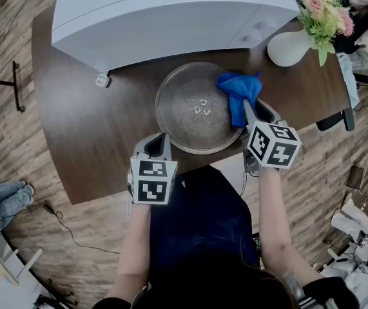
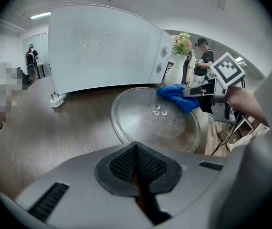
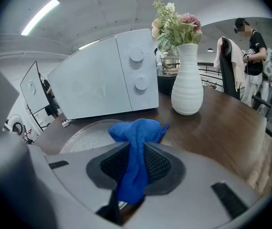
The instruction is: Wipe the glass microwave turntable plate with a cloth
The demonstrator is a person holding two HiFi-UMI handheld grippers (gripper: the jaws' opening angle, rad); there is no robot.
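Observation:
The round glass turntable plate (image 1: 196, 108) lies flat on the dark wooden table in front of the white microwave (image 1: 171, 11). My right gripper (image 1: 247, 108) is shut on a blue cloth (image 1: 238, 90), which bunches over the plate's right rim. The right gripper view shows the cloth (image 3: 136, 142) pinched between the jaws with the plate (image 3: 85, 136) below left. My left gripper (image 1: 158, 148) is shut and holds nothing, just off the plate's near left rim. From the left gripper view the plate (image 2: 145, 123) lies ahead, with the cloth (image 2: 178, 95) at its far right.
A white vase (image 1: 288, 46) with pink flowers (image 1: 325, 10) stands at the table's right, close behind the cloth. A small white plug (image 1: 102, 80) lies by the microwave's front left corner. The table's near edge runs just under both grippers. People stand in the background.

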